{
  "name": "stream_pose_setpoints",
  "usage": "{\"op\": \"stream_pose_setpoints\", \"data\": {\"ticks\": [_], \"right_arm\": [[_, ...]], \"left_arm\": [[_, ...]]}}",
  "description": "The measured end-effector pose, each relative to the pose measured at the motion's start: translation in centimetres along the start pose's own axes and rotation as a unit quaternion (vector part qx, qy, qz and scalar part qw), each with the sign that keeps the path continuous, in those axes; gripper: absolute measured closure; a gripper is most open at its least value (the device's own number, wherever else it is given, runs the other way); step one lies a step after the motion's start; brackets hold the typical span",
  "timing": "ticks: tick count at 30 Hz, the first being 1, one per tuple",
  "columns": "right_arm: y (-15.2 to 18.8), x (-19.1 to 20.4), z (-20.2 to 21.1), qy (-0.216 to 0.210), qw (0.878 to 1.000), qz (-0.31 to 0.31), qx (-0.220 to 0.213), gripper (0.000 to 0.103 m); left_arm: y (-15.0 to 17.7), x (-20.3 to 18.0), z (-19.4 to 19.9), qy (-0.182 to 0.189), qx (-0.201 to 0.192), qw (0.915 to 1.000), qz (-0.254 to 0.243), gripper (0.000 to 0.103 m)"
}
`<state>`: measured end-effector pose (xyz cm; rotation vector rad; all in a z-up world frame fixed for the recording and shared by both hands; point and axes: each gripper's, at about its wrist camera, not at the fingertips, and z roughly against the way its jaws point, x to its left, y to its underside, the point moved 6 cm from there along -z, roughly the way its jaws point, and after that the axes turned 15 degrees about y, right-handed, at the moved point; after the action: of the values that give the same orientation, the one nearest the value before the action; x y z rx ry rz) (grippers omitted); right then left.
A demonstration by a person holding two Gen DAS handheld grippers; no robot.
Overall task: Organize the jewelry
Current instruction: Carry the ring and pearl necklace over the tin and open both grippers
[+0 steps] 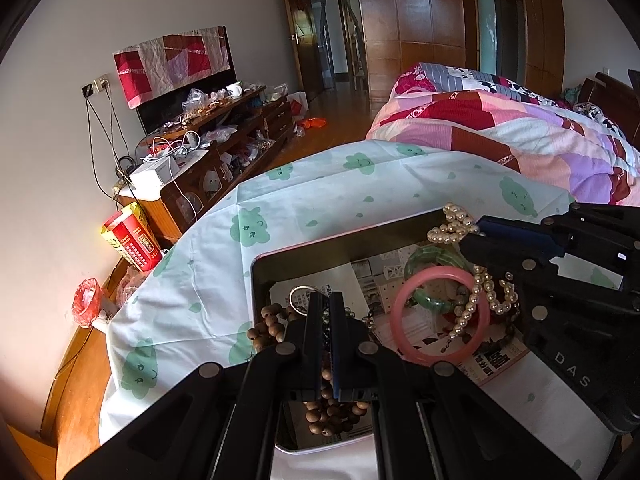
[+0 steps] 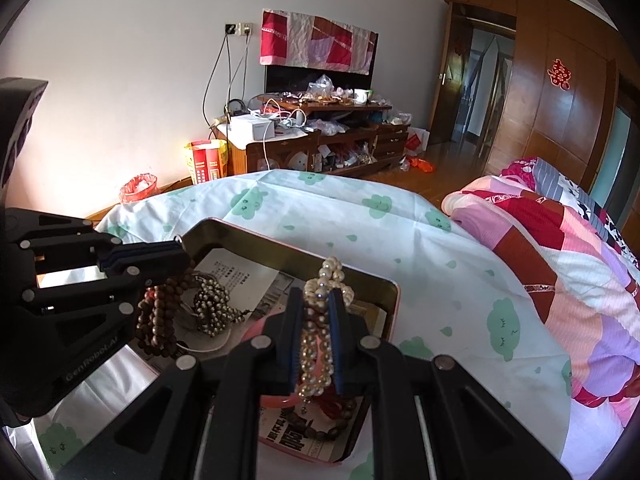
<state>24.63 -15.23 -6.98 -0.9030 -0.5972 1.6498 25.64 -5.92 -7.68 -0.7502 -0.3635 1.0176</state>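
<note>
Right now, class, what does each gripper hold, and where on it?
The right gripper clamps the white pearl bead strand across its bunched loops. The left gripper pinches the brown wooden bead string mid-strand.

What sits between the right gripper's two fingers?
A white pearl strand is pinched in the right gripper, over the metal tin; right wrist view shows it.

Right gripper (image 2: 317,312) clamps pearl strand (image 2: 318,344) over tin (image 2: 394,304); left gripper (image 2: 176,258) at nine o'clock grips wooden beads (image 2: 160,316).
</note>
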Motion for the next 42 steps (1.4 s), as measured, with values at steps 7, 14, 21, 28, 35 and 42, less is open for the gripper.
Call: {"op": "stream_pose_setpoints", "data": {"ticks": [7, 14, 21, 28, 35, 42], "right_arm": [[0.2, 0.4, -0.4, 0.004, 1.0, 0.009, 0.003, 0.089], [0.7, 0.7, -1.1, 0.012, 1.0, 0.02, 0.012, 0.088], [1.1, 0.9, -1.5, 0.013, 0.999, 0.024, 0.02, 0.088], [1.1, 0.9, -1.6, 0.014, 0.999, 0.024, 0.019, 0.088], [1.0, 1.0, -1.5, 0.014, 0.999, 0.028, 0.018, 0.088], [0.6, 0.3, 0.2, 0.031, 0.999, 0.022, -0.016, 0.037]], "left_arm": [[0.4, 0.3, -0.5, 0.0, 0.008, 1.0, 0.001, 0.101], [0.9, 0.5, -1.3, 0.003, 0.022, 0.9998, 0.002, 0.101], [1.3, 0.5, -1.5, 0.003, 0.026, 0.9996, 0.003, 0.101], [1.4, 0.5, -1.5, 0.005, 0.025, 0.9997, 0.003, 0.101], [1.5, 0.4, -1.2, 0.007, 0.02, 0.9998, 0.003, 0.101], [1.3, 1.2, 1.6, -0.008, -0.01, 0.9994, 0.033, 0.061]]}}
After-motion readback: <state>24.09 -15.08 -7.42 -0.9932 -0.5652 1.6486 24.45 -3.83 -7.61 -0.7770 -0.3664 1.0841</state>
